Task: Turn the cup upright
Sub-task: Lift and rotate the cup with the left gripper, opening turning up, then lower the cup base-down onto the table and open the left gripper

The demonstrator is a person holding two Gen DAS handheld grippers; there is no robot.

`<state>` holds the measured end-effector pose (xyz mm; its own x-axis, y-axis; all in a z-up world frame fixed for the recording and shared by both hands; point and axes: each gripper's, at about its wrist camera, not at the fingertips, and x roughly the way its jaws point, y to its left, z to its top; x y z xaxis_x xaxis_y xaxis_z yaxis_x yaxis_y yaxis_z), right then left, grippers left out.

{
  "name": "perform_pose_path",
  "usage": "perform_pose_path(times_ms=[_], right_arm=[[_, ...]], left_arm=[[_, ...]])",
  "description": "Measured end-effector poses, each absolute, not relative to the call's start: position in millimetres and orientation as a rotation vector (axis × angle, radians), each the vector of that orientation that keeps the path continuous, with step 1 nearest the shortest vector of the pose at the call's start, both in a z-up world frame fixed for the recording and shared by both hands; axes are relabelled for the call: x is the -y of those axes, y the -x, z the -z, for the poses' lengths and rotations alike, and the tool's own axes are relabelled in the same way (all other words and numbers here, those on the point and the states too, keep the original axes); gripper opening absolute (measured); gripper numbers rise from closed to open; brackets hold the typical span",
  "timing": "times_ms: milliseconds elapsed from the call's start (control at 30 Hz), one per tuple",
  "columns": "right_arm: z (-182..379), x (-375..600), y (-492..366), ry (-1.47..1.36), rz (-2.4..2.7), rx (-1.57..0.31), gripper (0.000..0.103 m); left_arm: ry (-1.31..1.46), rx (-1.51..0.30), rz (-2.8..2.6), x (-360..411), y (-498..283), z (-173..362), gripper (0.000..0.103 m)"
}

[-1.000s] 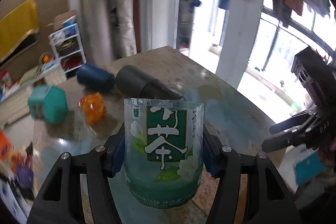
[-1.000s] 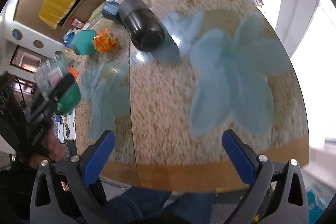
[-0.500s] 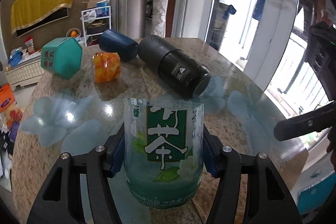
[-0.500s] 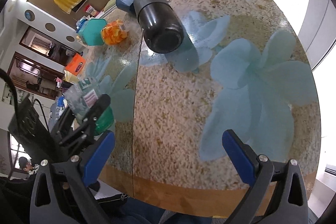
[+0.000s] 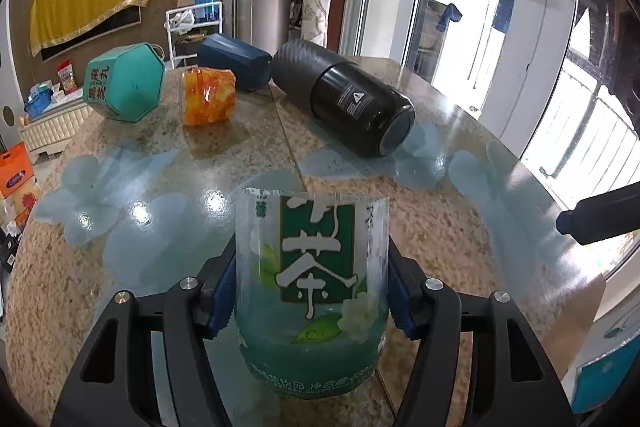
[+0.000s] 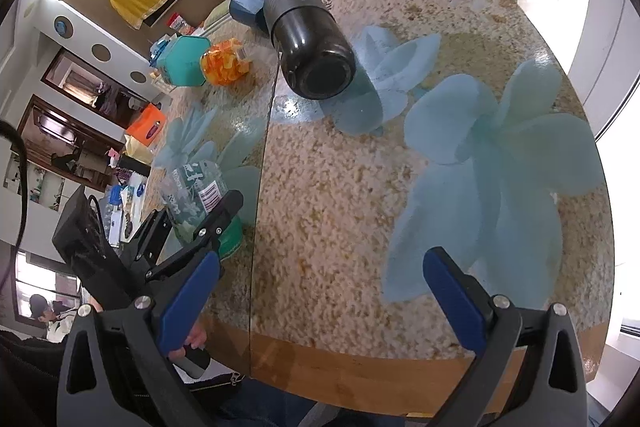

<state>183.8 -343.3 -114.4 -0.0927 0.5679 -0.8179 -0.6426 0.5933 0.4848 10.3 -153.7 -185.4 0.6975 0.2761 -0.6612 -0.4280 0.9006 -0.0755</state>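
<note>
Left tool (image 5: pixel 311 283) clamped on clear cut-bottle cup (image 5: pixel 311 291), upright, low over near worktop (image 5: pixel 440 239) edge. Right tool (image 6: pixel 320 291) wide open, empty. Risks: thin wall buckles under squeeze; early release tips cup off edge.

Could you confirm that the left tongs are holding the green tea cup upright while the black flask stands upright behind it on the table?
Not quite: the black flask lies on its side, as the left wrist view shows. The left tongs do hold the green tea cup upright over the table.
</note>
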Motion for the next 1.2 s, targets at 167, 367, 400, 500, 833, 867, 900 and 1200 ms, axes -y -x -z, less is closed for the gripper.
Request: perform_pose_path(times_ms=[167, 367, 400, 500, 833, 867, 900, 1200], right_arm=[[118.3, 349.2, -181.0, 0.062, -1.016, -1.321, 0.103], [125.8, 353.3, -182.5, 0.039, -1.002, -1.34, 0.103], [125.7, 353.0, -182.3, 0.038, -1.002, -1.34, 0.103], [125.8, 352.4, -179.9, 0.04, -1.009, -1.34, 0.103], [115.2, 343.5, -179.6, 0.01, -1.045, -1.309, 0.103], [112.2, 341.6, -180.1, 0.002, -1.051, -1.304, 0.103], [110.7, 340.3, -180.5, -0.002, -1.058, -1.3, 0.103], [78.0, 325.0, -180.0, -0.025, -1.117, -1.224, 0.103]], left_arm=[[0.296, -0.75, -0.413, 150.8, -7.5, 196.5, 0.069], [0.262, -0.76, -0.402, 158.6, 0.5, 200.5, 0.069], [0.258, -0.76, -0.398, 158.9, 0.4, 200.3, 0.07], [0.256, -0.783, -0.392, 158.2, -2.8, 201.9, 0.07], [0.21, -0.82, -0.338, 156.0, -1.6, 171.8, 0.074], [0.21, -0.822, -0.324, 154.9, -0.8, 166.9, 0.076], [0.209, -0.819, -0.319, 153.9, 0.4, 161.9, 0.077], [0.204, -0.887, -0.331, 143.3, 1.8, 109.7, 0.103]])
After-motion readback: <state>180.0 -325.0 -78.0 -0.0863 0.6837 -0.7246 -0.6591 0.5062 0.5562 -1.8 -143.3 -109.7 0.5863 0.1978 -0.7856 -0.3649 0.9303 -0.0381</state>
